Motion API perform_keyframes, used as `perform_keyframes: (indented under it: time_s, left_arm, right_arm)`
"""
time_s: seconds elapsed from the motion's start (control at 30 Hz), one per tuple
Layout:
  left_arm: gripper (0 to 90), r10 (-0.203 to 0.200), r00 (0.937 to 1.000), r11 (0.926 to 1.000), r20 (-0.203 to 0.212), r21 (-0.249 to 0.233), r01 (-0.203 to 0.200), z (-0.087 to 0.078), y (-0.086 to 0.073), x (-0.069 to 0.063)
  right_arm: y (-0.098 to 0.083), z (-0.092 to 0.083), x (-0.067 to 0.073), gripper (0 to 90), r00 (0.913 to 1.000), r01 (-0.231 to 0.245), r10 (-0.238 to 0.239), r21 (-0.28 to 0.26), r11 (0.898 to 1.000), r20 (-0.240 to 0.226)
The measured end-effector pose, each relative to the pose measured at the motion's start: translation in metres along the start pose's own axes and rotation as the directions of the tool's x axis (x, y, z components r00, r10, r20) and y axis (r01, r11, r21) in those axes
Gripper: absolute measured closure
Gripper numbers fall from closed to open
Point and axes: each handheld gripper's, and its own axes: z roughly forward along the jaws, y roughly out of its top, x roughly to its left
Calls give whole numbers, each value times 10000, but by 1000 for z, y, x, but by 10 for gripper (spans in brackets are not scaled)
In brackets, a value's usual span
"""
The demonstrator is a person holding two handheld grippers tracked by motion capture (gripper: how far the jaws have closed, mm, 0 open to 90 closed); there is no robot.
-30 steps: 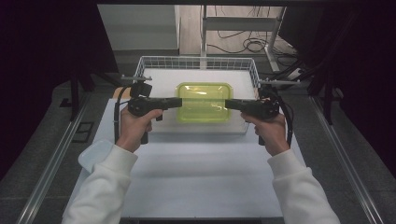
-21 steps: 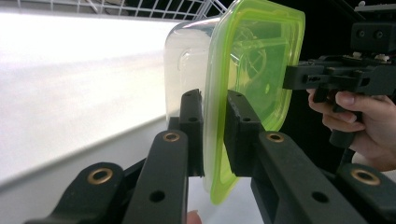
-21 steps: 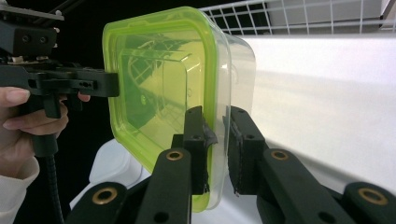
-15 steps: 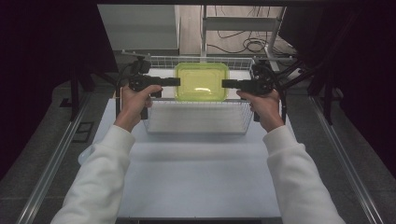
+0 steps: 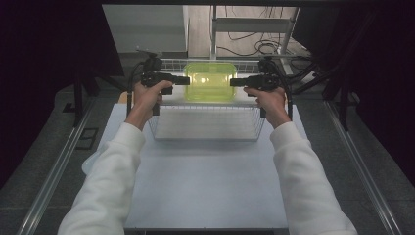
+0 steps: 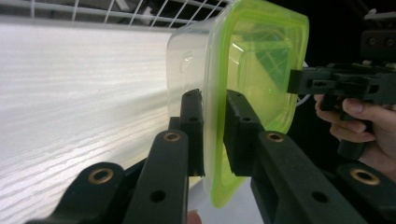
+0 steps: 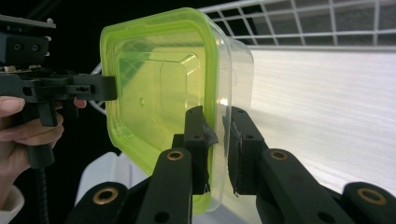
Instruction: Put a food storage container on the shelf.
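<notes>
Both hands have carried the green box (image 5: 210,81) away from the person, from over the near part of the wire basket (image 5: 207,128) to above its far edge. It hangs in the air there, flat, with its green lid on top.

The left gripper (image 5: 184,80) pinches the lid's rim on one side, and the right gripper (image 5: 234,82) pinches it on the other side. In the left gripper view, the two black fingers (image 6: 192,122) squeeze the rim of the box (image 6: 243,79) between them. In the right gripper view, the fingers (image 7: 196,135) do the same on the box's (image 7: 159,93) other rim. Each view also shows the other hand and its gripper, holding on farther off.

Below the box, the basket sits on the white table (image 5: 205,181). Its wire walls stand up all around, and the far wall is right under the box. Past the table, there is a metal frame (image 5: 254,24) and some loose cables (image 5: 259,46) on the floor. Dark curtains (image 5: 49,49) hang on both sides.
</notes>
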Motion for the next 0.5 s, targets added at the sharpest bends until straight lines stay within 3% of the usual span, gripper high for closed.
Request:
perform_keyframes:
  time_s: [0.03,0.13,0.17,0.2,0.23,0.27,0.37,0.5]
  left_arm:
    - [783,-231,9995,9997,194,-29,232,2,2,5]
    - [780,-441,9986,9990,293,-66,443,4,4,9]
    - [776,-838,9959,9965,344,-54,840,7,7,13]
    - [774,-838,9959,9965,344,-54,840,7,7,13]
    - [773,-1243,9914,9922,405,-47,1246,10,10,18]
    - [771,-1243,9914,9922,405,-47,1246,10,10,18]
    - [765,-1909,9802,9814,535,-112,1917,15,14,27]
    - [750,-2537,9637,9668,827,-108,2555,20,16,37]
  right_arm:
    - [2,1,-5,782,9994,-316,314,-99,9995,-133]
    - [3,3,-9,780,9983,-556,551,-223,9982,-193]
    - [6,6,-12,777,9954,-938,934,-246,9953,-190]
    - [6,6,-12,777,9954,-938,934,-246,9953,-190]
    - [10,10,-14,766,9929,-1190,1189,-175,9927,-63]
    - [10,10,-14,766,9929,-1190,1189,-175,9927,-63]
    - [15,17,-19,747,9800,-1990,1990,-56,9800,71]
    - [19,23,-25,730,9656,-2595,2594,39,9657,180]
